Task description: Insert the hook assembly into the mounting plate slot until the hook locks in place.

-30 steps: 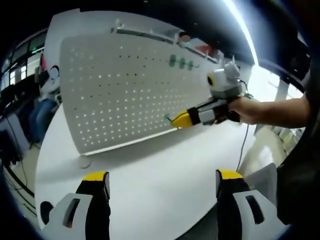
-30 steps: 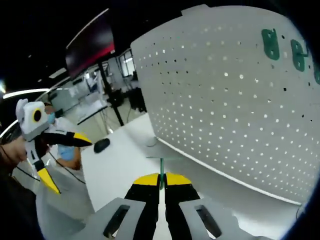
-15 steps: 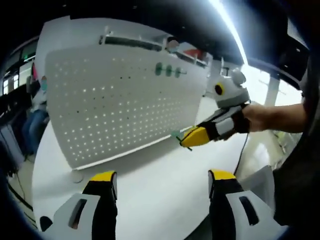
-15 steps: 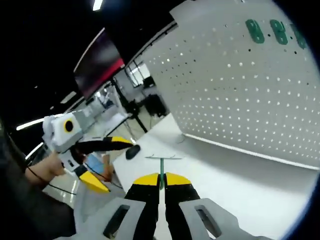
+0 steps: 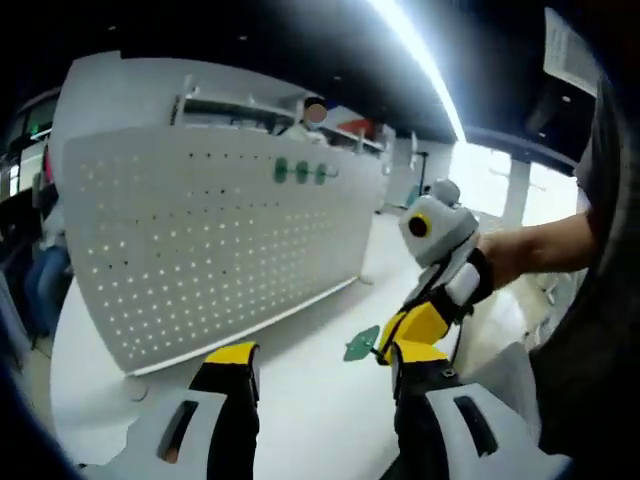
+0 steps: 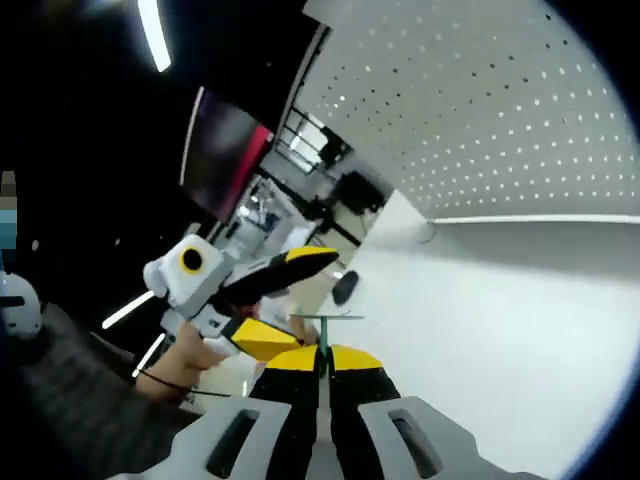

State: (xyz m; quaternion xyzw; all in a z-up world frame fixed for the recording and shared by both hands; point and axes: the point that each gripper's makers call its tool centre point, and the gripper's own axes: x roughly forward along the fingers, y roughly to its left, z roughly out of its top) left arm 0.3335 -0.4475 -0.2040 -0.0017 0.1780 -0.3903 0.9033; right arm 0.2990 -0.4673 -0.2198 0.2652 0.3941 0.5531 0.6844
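At lower centre of the right gripper view, the right claw [image 6: 322, 362] is clamped on a thin green hook assembly [image 6: 323, 330] above the white tabletop [image 6: 500, 340]; the perforated mounting plate [image 5: 210, 240] stands upper left in the left gripper view, where the left claw [image 5: 325, 362] gapes apart

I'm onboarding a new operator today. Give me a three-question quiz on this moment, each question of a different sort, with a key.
1. True or false: the right gripper has its fingers shut on the green hook.
2. Multiple choice: the left gripper is A) open and holding nothing, B) shut on the pegboard, C) shut on a cable.
3. Fill in: in the left gripper view, three green pieces sit near the pegboard's ____ edge.

Key: 1 true; 2 A; 3 top.
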